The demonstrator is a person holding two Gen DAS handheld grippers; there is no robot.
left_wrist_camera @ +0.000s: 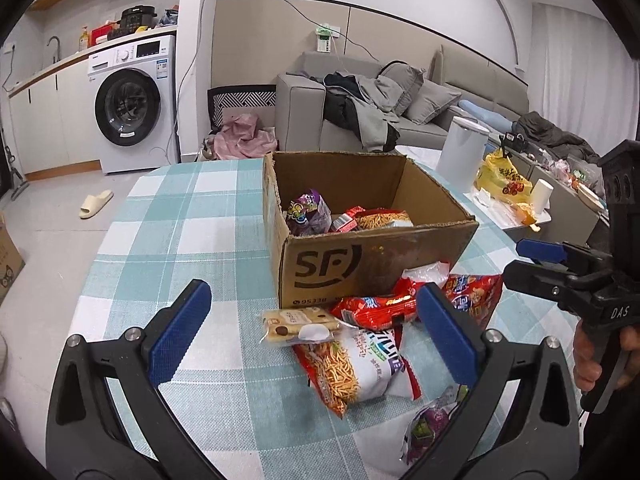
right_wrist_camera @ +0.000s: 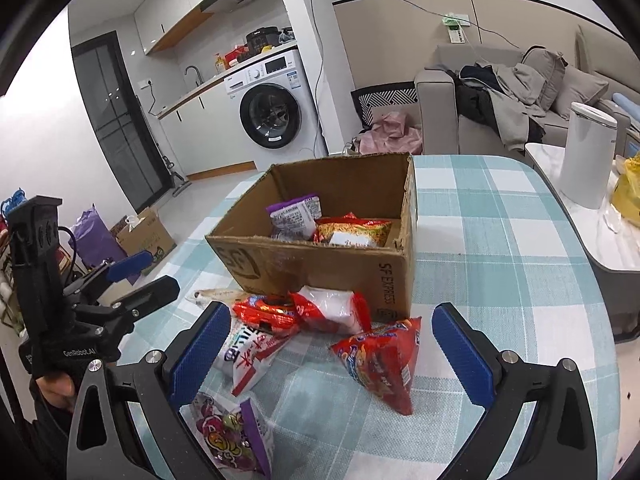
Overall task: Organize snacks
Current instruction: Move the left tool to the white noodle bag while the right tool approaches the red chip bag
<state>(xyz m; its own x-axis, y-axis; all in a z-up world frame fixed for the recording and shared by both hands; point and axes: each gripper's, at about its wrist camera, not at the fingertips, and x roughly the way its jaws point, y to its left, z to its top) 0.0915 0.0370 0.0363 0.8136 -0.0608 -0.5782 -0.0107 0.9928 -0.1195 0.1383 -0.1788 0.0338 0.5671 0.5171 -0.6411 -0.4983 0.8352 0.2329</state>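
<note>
Both grippers, left gripper (left_wrist_camera: 312, 332) and right gripper (right_wrist_camera: 332, 348), are held wide and empty above loose snack packets (left_wrist_camera: 352, 364), ready for boxing in the cardboard box (left_wrist_camera: 380, 256).

Open cardboard box (left_wrist_camera: 372, 256) holds three snack packets (right_wrist_camera: 352, 232); more packets (left_wrist_camera: 356, 364) lie before it on table

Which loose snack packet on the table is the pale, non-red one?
The biscuit packet, a clear wrapper showing pale biscuits, lying before the cardboard box; its neighbours are red.
</note>
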